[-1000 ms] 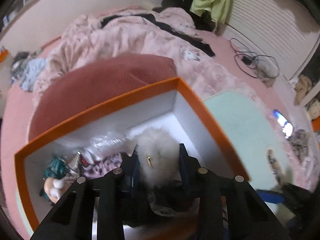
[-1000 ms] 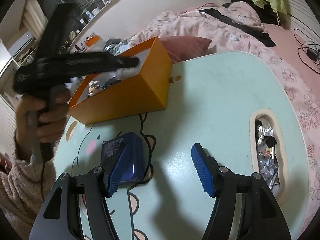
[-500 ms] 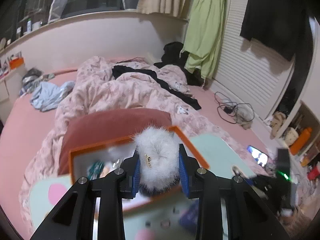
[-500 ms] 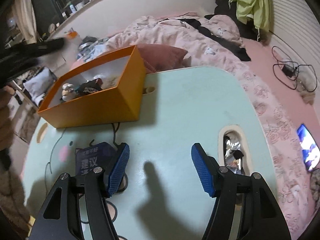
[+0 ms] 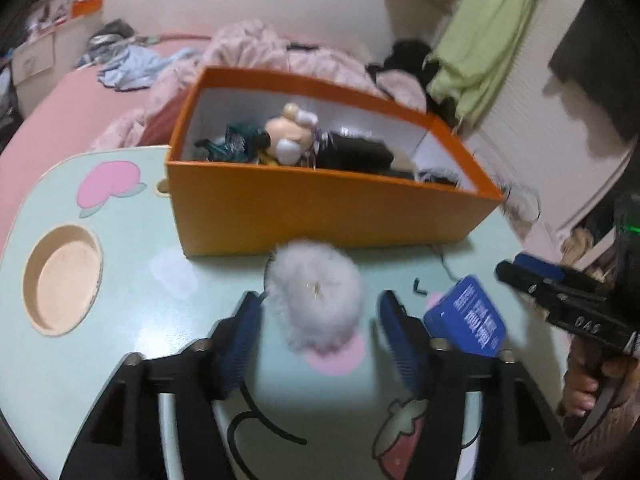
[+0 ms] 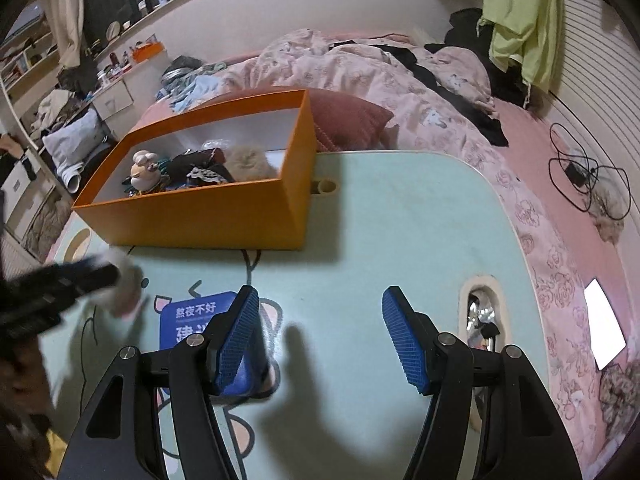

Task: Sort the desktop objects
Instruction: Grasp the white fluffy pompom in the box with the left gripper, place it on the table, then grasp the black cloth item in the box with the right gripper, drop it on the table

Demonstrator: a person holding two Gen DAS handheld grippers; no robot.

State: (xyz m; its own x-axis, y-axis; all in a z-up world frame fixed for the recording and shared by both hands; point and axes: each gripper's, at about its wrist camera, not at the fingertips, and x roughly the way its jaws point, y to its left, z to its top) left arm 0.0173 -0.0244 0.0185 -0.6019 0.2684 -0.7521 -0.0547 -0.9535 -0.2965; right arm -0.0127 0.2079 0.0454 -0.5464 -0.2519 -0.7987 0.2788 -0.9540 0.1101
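Note:
A white fluffy pom-pom lies on the mint-green table just in front of the orange box. My left gripper is open, its blue pads on either side of the pom-pom and apart from it. The box holds a small doll figure, dark items and a beige fluffy ball. A blue card box lies to the right. My right gripper is open and empty above the table, its left pad over the blue card box.
A round recess is sunk in the table at the left. An oval slot holding foil bits is at the right. A bed with pink bedding lies beyond the table. Cables lie on the pink floor.
My left gripper moved from over the box down to the table in front of it and opened, letting go of the white pom-pom. My right gripper stayed open, shifting slightly.

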